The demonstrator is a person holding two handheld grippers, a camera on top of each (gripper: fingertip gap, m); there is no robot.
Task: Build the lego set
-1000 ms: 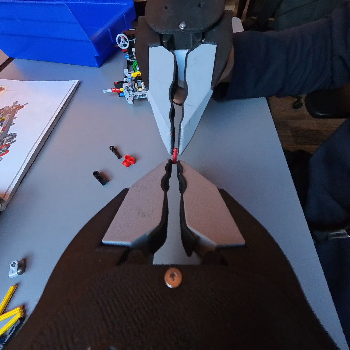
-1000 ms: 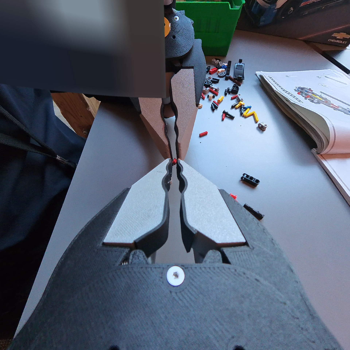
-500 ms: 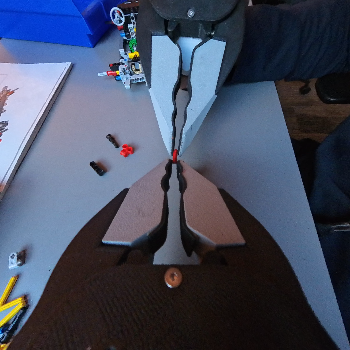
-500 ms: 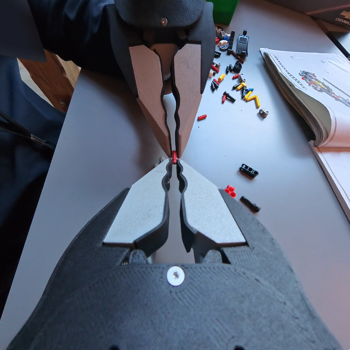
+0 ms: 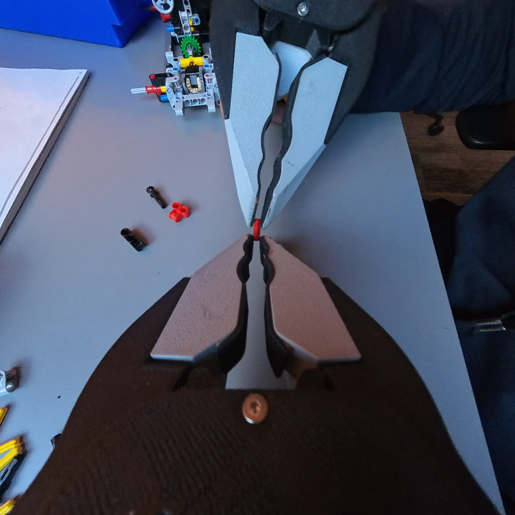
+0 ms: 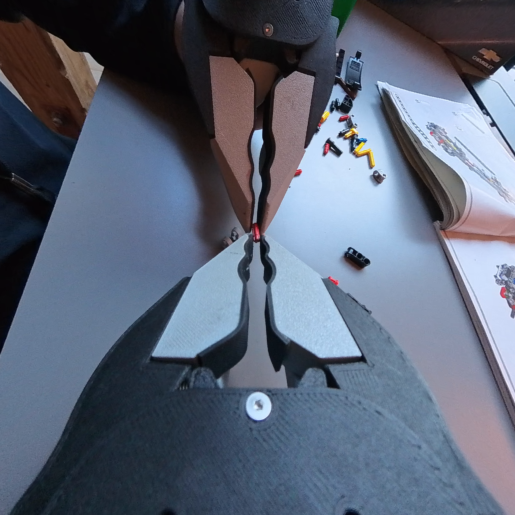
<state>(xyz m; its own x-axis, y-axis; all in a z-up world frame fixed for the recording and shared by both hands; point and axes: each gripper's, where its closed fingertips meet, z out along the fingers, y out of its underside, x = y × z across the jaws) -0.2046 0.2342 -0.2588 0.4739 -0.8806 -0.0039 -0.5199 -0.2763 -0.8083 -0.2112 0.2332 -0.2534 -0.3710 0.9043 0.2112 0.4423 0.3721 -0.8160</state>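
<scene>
A: Where's the small red pin (image 5: 256, 229)?
B: Above the grey surface (image 5: 83, 278), pinched tip to tip by the left hand-held gripper (image 5: 255, 237) and right hand-held gripper (image 6: 256, 237), near a red connector (image 5: 179, 212)

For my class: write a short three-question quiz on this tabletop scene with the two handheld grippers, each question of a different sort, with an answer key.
1. True or false: the left gripper and right gripper meet tip to tip on one small red piece.
2. Which lies nearest the red connector on the grey table? A) black pin B) blue bin C) open booklet
3. Fill in: the gear on the part-built model is ____.

Key: 1 true; 2 A; 3 green.
</scene>
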